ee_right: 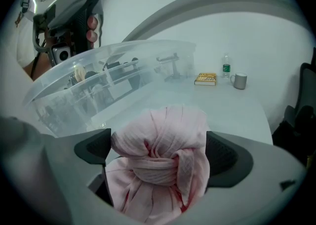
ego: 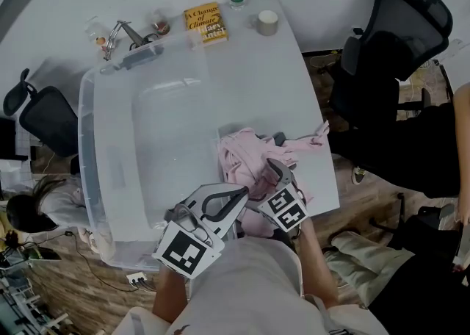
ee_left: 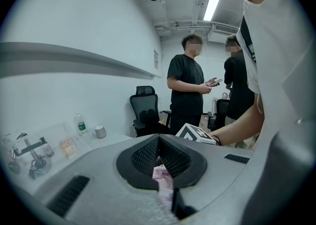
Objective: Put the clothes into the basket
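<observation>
Clothes (ee_right: 165, 130) between spread jaws of right gripper (ee_right: 158, 150) | left gripper (ee_left: 160, 162) closed, possibly empty

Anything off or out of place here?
Nothing spilled or damaged. The pink clothes lie in a twisted, knotted heap on the table beside the clear basket, not in it; one end trails toward the table's edge.

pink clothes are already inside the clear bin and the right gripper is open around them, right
Not quite. The pink clothes lie on the table beside the clear bin, not inside it, as the head view shows. The right gripper is open around them.
</observation>
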`<state>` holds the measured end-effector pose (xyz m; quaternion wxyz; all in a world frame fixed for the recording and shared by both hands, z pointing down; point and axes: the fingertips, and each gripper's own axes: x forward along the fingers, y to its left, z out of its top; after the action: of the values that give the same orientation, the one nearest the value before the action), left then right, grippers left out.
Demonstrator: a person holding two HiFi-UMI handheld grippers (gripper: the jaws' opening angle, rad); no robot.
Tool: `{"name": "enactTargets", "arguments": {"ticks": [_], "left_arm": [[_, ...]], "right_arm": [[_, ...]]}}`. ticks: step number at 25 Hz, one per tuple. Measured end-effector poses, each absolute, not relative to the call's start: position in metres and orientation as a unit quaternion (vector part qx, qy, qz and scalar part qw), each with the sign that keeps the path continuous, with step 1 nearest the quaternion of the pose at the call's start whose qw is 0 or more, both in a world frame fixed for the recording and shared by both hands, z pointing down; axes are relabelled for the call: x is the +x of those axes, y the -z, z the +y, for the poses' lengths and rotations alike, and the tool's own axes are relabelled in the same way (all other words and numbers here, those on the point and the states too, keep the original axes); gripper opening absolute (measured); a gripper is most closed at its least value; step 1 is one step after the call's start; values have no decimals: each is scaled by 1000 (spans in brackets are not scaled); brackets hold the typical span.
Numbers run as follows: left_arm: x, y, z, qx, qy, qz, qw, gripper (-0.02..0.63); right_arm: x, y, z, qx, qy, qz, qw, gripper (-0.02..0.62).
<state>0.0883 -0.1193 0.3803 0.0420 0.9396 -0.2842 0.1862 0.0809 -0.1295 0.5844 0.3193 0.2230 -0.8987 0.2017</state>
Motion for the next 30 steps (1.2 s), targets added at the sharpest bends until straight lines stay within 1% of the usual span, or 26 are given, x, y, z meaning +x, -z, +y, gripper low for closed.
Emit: {"name": "enactTargets", "arguments": {"ticks": [2, 11, 22, 23, 27, 30], "left_arm": [[88, -382, -120, 939, -187, -285, 43, 6], [88, -385, -120, 938, -192, -284, 47, 6], [87, -386, -121, 937, -191, -287, 53, 6], [87, -386, -121, 937, -190, -287, 53, 6], [88, -386, -121, 937, -191, -287, 52, 6], [87, -387, -122, 937, -191, -289, 53, 6]], "right_arm": [[80, -592, -129, 221, -205, -897, 323, 575], [75, -620, -130, 217, -216, -893, 330, 575], [70, -632, -133, 219, -240, -900, 292, 571], [70, -632, -132, 216, -243, -900, 291, 568], [70, -633, -131, 209, -253, -897, 295, 508], [71, -632, -131, 208, -261, -892, 304, 482]]}}
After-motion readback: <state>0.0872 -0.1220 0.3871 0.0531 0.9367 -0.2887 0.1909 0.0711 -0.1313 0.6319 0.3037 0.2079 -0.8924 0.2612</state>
